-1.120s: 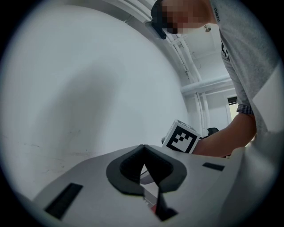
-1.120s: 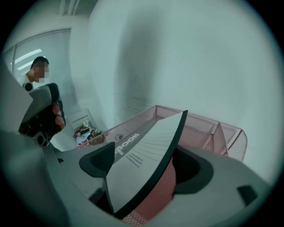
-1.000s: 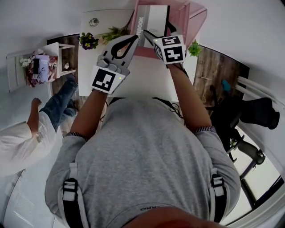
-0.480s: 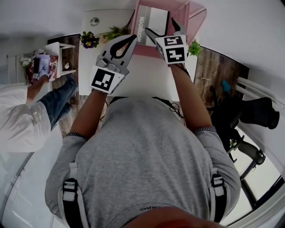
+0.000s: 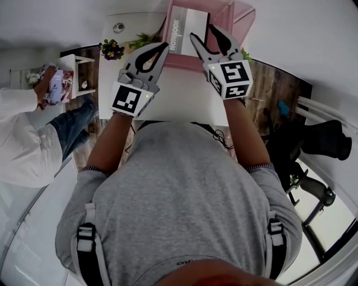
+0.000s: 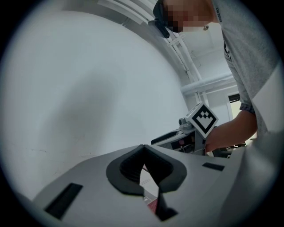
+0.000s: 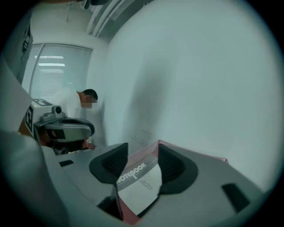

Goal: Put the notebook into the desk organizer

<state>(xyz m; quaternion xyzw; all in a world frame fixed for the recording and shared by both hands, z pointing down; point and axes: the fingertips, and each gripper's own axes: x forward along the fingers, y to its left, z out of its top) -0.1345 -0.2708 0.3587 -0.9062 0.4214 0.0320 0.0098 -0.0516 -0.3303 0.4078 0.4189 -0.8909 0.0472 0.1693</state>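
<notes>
Currently the notebook (image 5: 190, 25) sits inside the pink desk organizer (image 5: 239, 17) at the far edge of the white counter (image 5: 179, 92). Its long axis runs away from you and its grey-and-white cover is turned toward you. Label: "NOTEBOOK" in capitals, printed lengthwise on a band along the left long edge; the smaller print on the pale part of the cover is too small to read. Contents of the organizer that can be made out: the notebook only. Your right gripper (image 5: 202, 32) is at the organizer's near side, jaws roughly half apart and closing. The right gripper view shows the notebook (image 7: 142, 181) and organizer (image 7: 195, 155) through the gap, but the pads touch neither, so nothing is held. Your left gripper (image 5: 163, 46) hangs over the counter just left of the organizer, jaw tips together, nothing between them.
</notes>
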